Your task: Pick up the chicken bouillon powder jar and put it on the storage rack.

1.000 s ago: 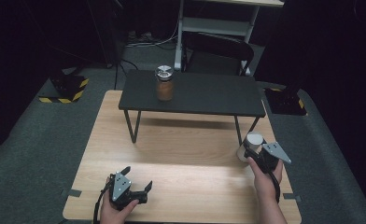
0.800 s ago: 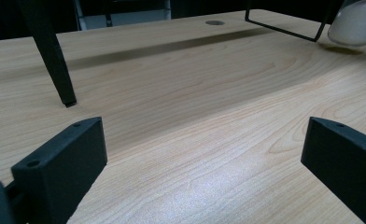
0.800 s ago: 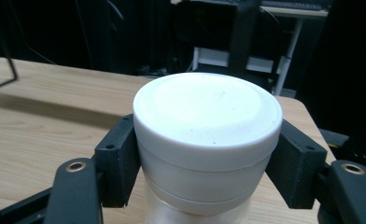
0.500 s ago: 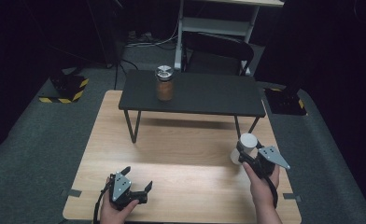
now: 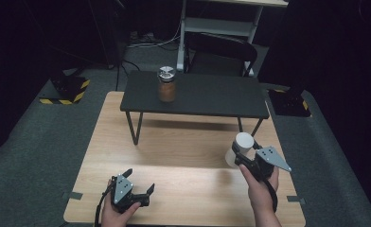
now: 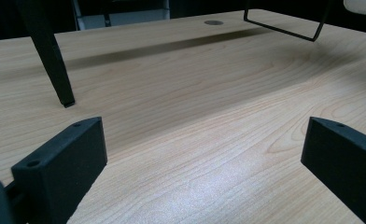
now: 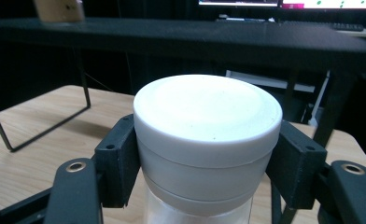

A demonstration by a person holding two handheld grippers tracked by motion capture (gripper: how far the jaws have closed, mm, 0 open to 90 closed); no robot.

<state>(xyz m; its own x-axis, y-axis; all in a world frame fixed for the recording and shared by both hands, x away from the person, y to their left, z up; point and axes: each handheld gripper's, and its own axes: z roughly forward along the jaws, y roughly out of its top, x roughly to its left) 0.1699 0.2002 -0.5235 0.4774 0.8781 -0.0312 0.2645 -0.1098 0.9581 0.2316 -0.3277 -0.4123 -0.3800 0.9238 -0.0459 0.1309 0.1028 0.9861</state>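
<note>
Ahead of white-capped jar (image 5: 242,142): black shelf (image 5: 212,97) w/ amber jar (image 5: 166,85).

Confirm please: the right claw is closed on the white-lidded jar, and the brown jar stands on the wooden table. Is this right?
Not quite. The brown jar stands on the black shelf, not the wooden table, as the high view shows. The right claw does grip the white-lidded jar.

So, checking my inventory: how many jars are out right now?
2. A brown-filled jar stands on the black shelf; a white-lidded jar is clamped in the right claw, lifted above the wooden table.
</note>
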